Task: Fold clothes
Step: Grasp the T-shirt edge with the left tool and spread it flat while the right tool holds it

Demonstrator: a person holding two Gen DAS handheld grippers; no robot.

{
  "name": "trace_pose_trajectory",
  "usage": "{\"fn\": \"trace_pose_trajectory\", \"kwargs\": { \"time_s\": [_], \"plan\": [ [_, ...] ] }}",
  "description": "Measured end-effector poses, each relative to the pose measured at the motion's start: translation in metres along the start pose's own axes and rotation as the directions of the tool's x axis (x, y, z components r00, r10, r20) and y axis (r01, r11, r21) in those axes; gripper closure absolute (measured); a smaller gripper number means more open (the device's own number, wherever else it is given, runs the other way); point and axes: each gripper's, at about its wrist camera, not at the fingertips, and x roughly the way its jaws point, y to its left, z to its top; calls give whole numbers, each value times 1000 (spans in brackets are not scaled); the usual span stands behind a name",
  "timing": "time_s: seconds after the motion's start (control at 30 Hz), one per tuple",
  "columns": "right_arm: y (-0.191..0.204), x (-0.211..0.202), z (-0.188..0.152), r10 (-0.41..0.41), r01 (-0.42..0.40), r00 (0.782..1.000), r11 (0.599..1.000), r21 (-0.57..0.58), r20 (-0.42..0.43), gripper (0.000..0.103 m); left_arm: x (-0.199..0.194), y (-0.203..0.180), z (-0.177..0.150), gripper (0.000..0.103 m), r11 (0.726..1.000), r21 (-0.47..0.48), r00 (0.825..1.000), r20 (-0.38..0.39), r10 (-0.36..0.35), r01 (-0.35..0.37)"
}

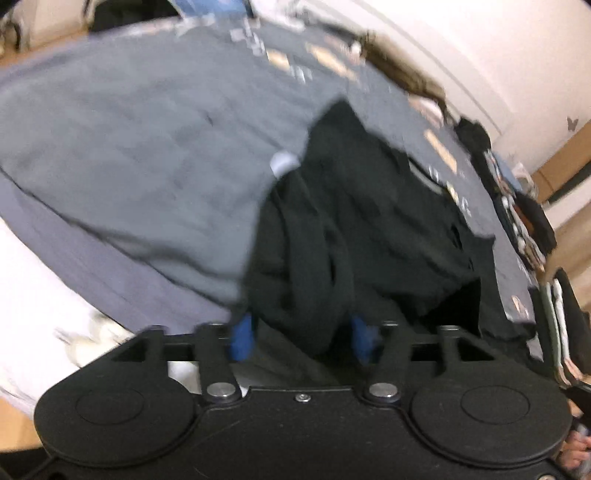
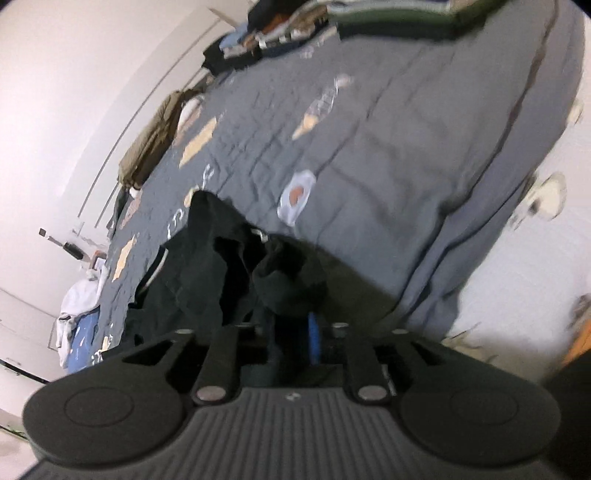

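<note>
- Black cloth fills the near field of both wrist views: a dark garment (image 1: 369, 221) lies bunched on the bed, draped down toward each tool.
- At the left gripper (image 1: 301, 338), the blue pads (image 1: 242, 338) stand apart with a fold of the garment hanging in the gap between them; they do not appear to press on it, though blur makes this hard to settle.
- At the right gripper (image 2: 291, 332), only one blue pad (image 2: 314, 338) shows, and cloth covers the rest, so whether these jaws are clamped on the garment (image 2: 236, 273) or merely under it cannot be told.
- The garment lies straight ahead of both sets of jaws and slightly above them in view, its crumpled bulk running away across the bed; neither hand looks clearly nearer.
- Any coming move likely turns on finding an edge or corner in that heap, since no hem or sleeve reads clearly.
- Beyond it spreads the grey quilted bedspread (image 2: 388, 140) with pale printed patches.
- Farther off, stacked clothes (image 2: 280, 33) sit at the far end, and an olive garment (image 2: 151, 140) lies along the wall side.
</note>
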Motion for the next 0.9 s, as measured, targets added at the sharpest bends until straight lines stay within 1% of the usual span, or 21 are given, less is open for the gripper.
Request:
{"fn": "trace_pose_trajectory", "kwargs": {
  "time_s": [0.03,0.1,0.13,0.17,0.2,0.23,0.3,0.33,0.37,0.4,0.47,0.5,0.57,0.67,0.7,0.73,0.77,0.8,0.83,0.9],
  "plan": [
    [5,-8,2,-2,2,1000,999,-34,23,76,-7,3,2,46,1000,3,999,33,10,-10],
    [23,-21,7,3,6,998,991,-136,64,70,-16,6,5,46,999,24,996,86,27,-29],
    [34,-25,8,20,-4,997,981,-193,81,68,-19,4,6,46,998,54,995,98,28,-34],
    [46,-28,7,51,-29,995,970,-242,86,63,-22,2,7,46,996,83,994,110,29,-38],
    [56,-27,6,85,-61,993,960,-273,77,59,-23,0,6,46,993,111,993,116,32,-45],
    [67,-24,3,121,-98,991,948,-304,58,57,-24,0,5,46,991,121,993,113,34,-47],
    [91,-8,-13,195,-191,981,918,-347,-23,52,-24,2,1,51,987,151,993,110,46,-62],
    [102,2,-22,227,-236,972,903,-359,-67,52,-24,3,0,55,983,169,992,110,56,-74],
    [113,13,-33,255,-279,960,889,-363,-114,51,-23,3,-2,62,978,190,992,110,66,-86],
    [124,23,-45,282,-323,946,871,-369,-162,51,-22,1,-5,62,968,228,990,117,79,-105],
    [148,48,-76,326,-412,906,825,-386,-270,51,-20,-1,-11,62,950,295,992,109,71,-100],
    [158,56,-89,342,-448,885,810,-378,-315,51,-20,-2,-14,62,941,324,992,111,67,-99],
    [176,73,-114,370,-517,837,779,-357,-403,51,-17,-6,-23,62,908,402,990,124,74,-118],
    [204,89,-150,386,-601,766,715,-358,-515,51,-9,-10,-34,63,847,512,988,121,93,-142],
    [212,92,-162,384,-623,745,693,-363,-545,51,-7,-9,-36,65,836,529,988,115,100,-146],
    [218,95,-173,375,-636,732,675,-374,-568,51,-5,-8,-37,67,830,541,990,103,96,-137],
    [224,99,-183,367,-648,721,658,-383,-588,51,-3,-7,-37,75,824,552,991,91,93,-128],
    [227,102,-190,364,-659,711,644,-389,-602,51,-1,-6,-38,80,818,563,993,80,90,-119],
    [229,105,-198,360,-666,704,633,-393,-612,51,1,-7,-39,81,812,573,994,77,83,-112],
    [226,110,-210,351,-677,691,621,-395,-632,51,4,-9,-41,80,791,599,992,85,92,-124]
  ]
}}
